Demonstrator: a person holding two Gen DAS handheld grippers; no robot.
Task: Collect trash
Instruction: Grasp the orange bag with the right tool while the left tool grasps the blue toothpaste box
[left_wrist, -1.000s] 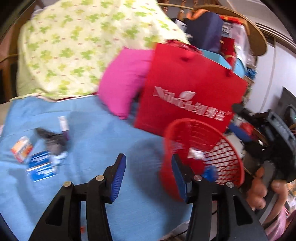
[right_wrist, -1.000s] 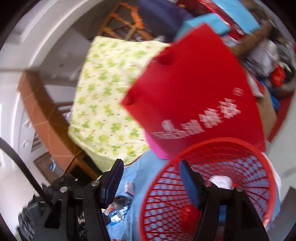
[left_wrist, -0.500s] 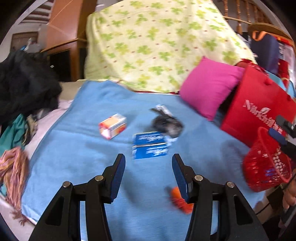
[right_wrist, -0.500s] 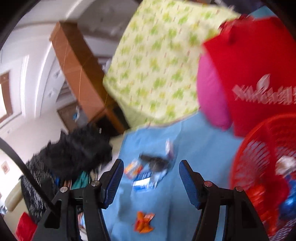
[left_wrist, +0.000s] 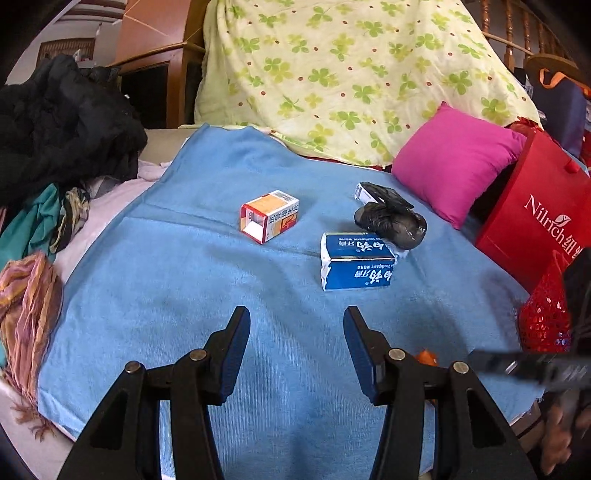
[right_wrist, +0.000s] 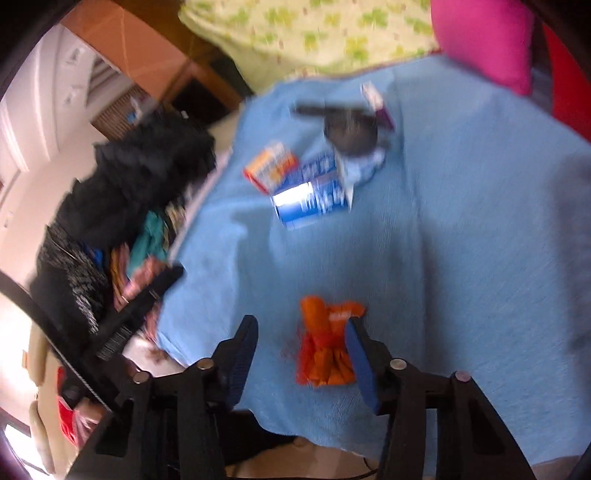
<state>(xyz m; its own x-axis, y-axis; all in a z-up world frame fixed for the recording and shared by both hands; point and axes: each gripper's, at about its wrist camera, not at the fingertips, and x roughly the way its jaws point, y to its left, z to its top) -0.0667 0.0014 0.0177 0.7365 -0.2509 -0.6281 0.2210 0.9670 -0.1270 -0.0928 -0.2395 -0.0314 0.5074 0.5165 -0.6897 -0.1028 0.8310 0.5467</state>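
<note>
Hovering with jaws spread, both empty: right gripper (right_wrist: 300, 349) low over the orange wrapper (right_wrist: 325, 350) near the blue blanket (left_wrist: 184, 295) edge, seemingly lining up; left gripper (left_wrist: 295, 345) short of the toothpaste box (left_wrist: 356, 266); red basket (left_wrist: 545, 317) waiting at right.

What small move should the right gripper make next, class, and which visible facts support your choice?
Probably ease the right gripper down and slightly to its right, then close on the orange wrapper. Its jaws stand open, and the wrapper lies on the blue blanket close to the right finger rather than centred in the gap. The view is blurred, so height above it is unclear.
</note>
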